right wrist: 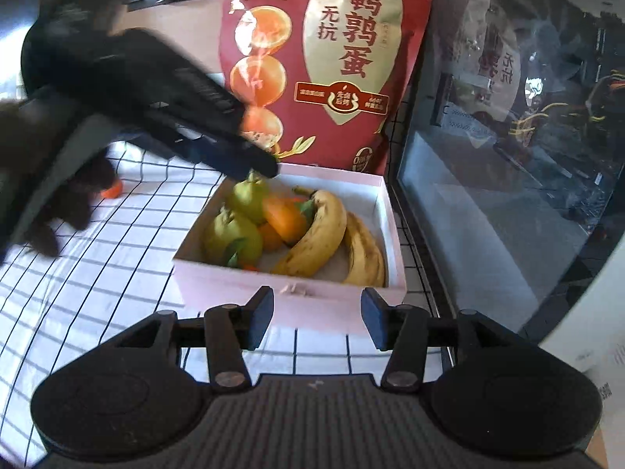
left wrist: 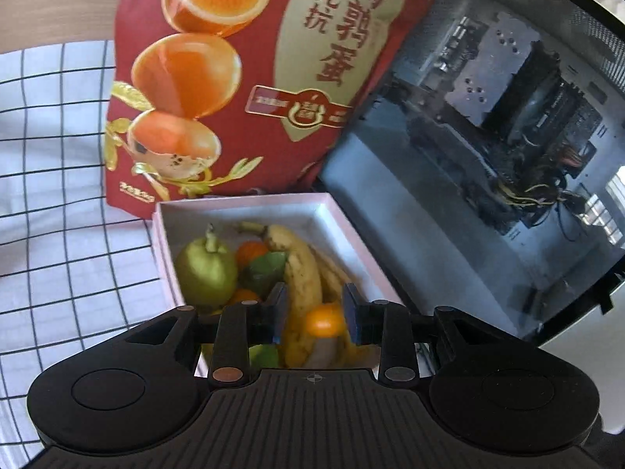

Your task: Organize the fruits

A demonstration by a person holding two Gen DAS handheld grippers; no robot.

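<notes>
A pale pink box point(left wrist: 336, 215) point(right wrist: 312, 301) holds bananas point(left wrist: 300, 273) point(right wrist: 312, 242), green pears point(left wrist: 205, 269) point(right wrist: 230, 238) and oranges point(left wrist: 324, 320) point(right wrist: 285, 219). My left gripper point(left wrist: 314, 314) is open and empty, its pads hanging over the box above a banana and a small orange. In the right wrist view it shows as a blurred black shape point(right wrist: 164, 109) over the box's far left corner. My right gripper point(right wrist: 316, 316) is open and empty, just in front of the box's near wall. A small orange fruit point(right wrist: 111, 189) lies on the cloth, left of the box.
A red snack bag point(left wrist: 254, 78) point(right wrist: 324, 62) stands behind the box. A glass-sided computer case point(left wrist: 488, 136) point(right wrist: 508, 136) stands close on the right. A white cloth with a black grid point(left wrist: 58, 195) point(right wrist: 117, 265) covers the table.
</notes>
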